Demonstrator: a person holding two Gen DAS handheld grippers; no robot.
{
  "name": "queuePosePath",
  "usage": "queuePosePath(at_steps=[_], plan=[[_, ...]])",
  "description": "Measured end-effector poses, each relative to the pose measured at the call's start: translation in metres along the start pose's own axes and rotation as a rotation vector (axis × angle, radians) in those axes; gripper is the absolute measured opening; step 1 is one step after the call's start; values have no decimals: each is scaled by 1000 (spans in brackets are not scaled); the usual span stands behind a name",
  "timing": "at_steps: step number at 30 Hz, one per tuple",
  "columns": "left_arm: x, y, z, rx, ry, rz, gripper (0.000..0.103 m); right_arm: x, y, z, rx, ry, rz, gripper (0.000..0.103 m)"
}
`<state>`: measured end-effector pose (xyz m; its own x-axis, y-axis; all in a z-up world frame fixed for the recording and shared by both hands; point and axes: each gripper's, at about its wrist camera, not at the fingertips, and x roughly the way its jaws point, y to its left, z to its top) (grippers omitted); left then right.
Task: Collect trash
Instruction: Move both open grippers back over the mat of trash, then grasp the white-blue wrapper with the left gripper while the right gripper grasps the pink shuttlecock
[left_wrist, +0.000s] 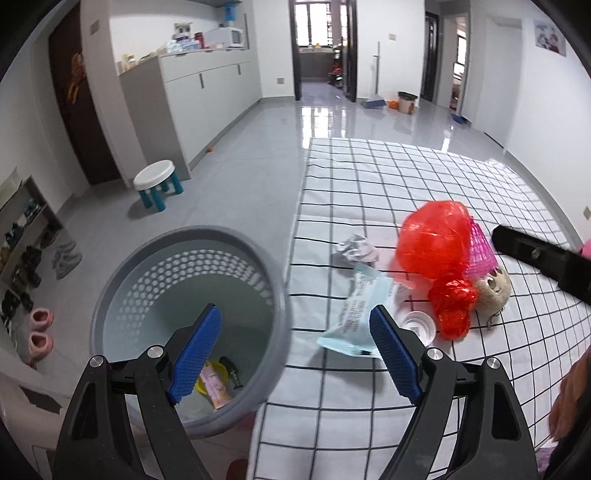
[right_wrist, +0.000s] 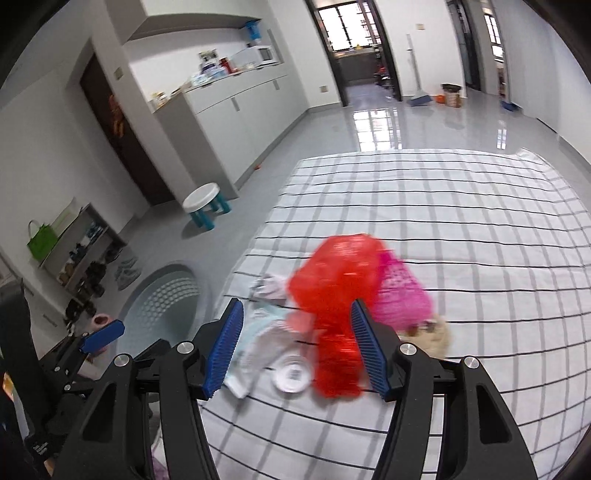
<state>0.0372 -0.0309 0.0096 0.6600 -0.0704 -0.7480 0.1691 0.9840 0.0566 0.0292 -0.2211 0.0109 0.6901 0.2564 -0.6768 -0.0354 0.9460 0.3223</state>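
Note:
A grey perforated basket (left_wrist: 122, 280) stands on the floor beside the checked sheet (left_wrist: 369, 177), with wrappers at its bottom. My left gripper (left_wrist: 295, 350) is open and empty, over the basket's right rim. On the sheet lie a light blue packet (left_wrist: 354, 314), a crumpled tissue (left_wrist: 354, 251), a white lid (left_wrist: 419, 325), a red plastic bag (left_wrist: 432, 243), a pink net (left_wrist: 478, 251) and a small doll (left_wrist: 493, 286). My right gripper (right_wrist: 297, 345) is open and empty, above the red bag (right_wrist: 336, 280), packet (right_wrist: 255, 336) and lid (right_wrist: 291, 376); the view is blurred. The basket also shows in the right wrist view (right_wrist: 162, 299).
A white stool with teal legs (left_wrist: 157, 181) stands on the grey floor. A shoe rack (left_wrist: 22, 251) and pink slippers (left_wrist: 40, 332) are at the left. Cabinets (left_wrist: 207, 85) line the left wall. A dustpan and a bin (left_wrist: 406, 101) stand far back.

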Motion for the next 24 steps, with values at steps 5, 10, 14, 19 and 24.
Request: queuePosePath(at_steps=[5,10,14,19,24], plan=[[14,-19,-6,38,33,-29,81,-11,-30,2,49,-15,-30,58],[27,-37,-4,66,59,-68,81,-15,-52,1,81,-15,-56,58],[44,-45,2,67,88,-112,81,-18,-63,1,109,-19,-54,58],[67,-53,5,69,117,-111,81,-19,-71,1,128,-17,-40,58],[84,-53,3,68,142,-123,81,-16,-71,4,128,-2,-29,58]])
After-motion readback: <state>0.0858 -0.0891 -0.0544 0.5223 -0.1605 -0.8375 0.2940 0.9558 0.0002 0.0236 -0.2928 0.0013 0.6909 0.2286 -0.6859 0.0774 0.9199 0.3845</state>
